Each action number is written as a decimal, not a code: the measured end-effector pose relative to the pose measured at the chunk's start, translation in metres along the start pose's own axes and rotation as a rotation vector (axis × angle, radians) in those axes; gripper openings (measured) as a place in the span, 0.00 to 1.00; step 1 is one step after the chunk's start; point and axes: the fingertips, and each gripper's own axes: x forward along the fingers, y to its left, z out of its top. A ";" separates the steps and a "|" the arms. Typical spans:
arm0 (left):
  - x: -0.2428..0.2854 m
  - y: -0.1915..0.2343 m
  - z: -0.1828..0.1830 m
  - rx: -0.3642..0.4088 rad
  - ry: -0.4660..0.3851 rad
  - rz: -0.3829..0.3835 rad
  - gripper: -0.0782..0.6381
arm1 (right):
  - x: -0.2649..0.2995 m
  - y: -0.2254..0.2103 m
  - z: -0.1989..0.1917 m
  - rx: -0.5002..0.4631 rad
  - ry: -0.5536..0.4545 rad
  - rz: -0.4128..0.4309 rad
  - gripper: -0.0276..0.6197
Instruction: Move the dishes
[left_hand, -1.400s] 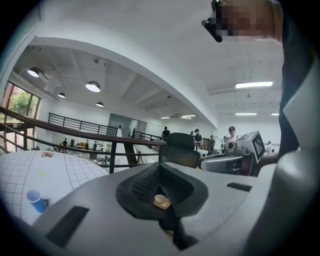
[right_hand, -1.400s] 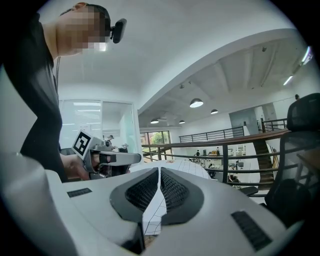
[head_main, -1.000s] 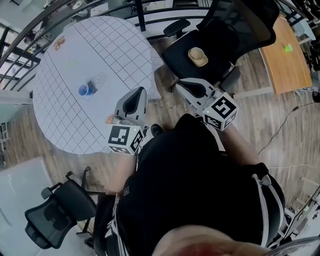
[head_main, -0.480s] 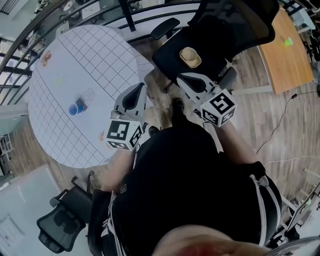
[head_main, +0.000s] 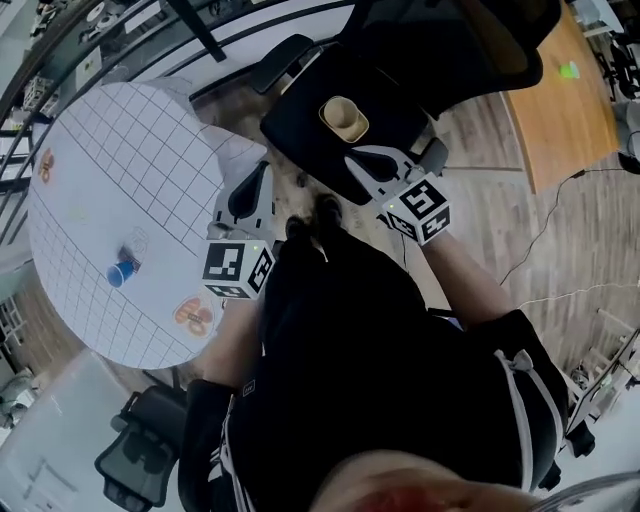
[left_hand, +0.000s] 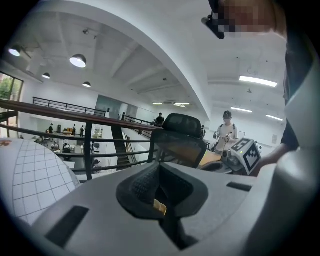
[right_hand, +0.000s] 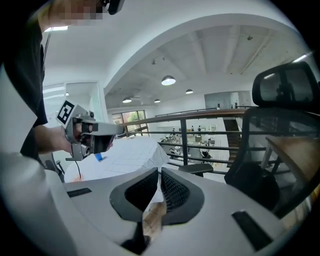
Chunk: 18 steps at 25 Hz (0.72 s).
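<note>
Head view, looking steeply down past your black top (head_main: 370, 360): you hold both tools out in front of you. Your left gripper (head_main: 255, 185) points along the edge of the round white gridded table (head_main: 110, 150). In the left gripper view its two black pads (left_hand: 142, 182) are pressed together with nothing between them. Your right gripper (head_main: 362, 158) points at the seat of a black office chair (head_main: 300, 120). In the right gripper view its pads (right_hand: 172, 190) are likewise closed on each other and empty.

Just beyond the right gripper's tip, a beige dish (head_main: 343, 118) sits upright on the chair seat, touched by neither tool. To your left, a small dish with orange contents (head_main: 193, 316) lies on the table close to its near edge, near your left forearm. Farther in on the table stands a blue cup (head_main: 120, 272) with a clear container (head_main: 135, 243) just beside it. Another orange item (head_main: 45, 165) sits near the far rim.

Past the chair, to the right, a wooden desk (head_main: 565, 110) stands on the wood floor (head_main: 560, 250). A dark railing (left_hand: 88, 145) runs behind the table.
</note>
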 end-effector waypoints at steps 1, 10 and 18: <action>0.012 0.001 -0.006 -0.003 0.016 -0.010 0.12 | 0.007 -0.011 -0.008 0.006 0.027 -0.010 0.09; 0.094 0.030 -0.069 -0.008 0.158 -0.101 0.12 | 0.077 -0.081 -0.089 -0.004 0.268 -0.056 0.09; 0.142 0.074 -0.158 -0.038 0.262 -0.082 0.12 | 0.138 -0.125 -0.168 -0.014 0.394 -0.043 0.09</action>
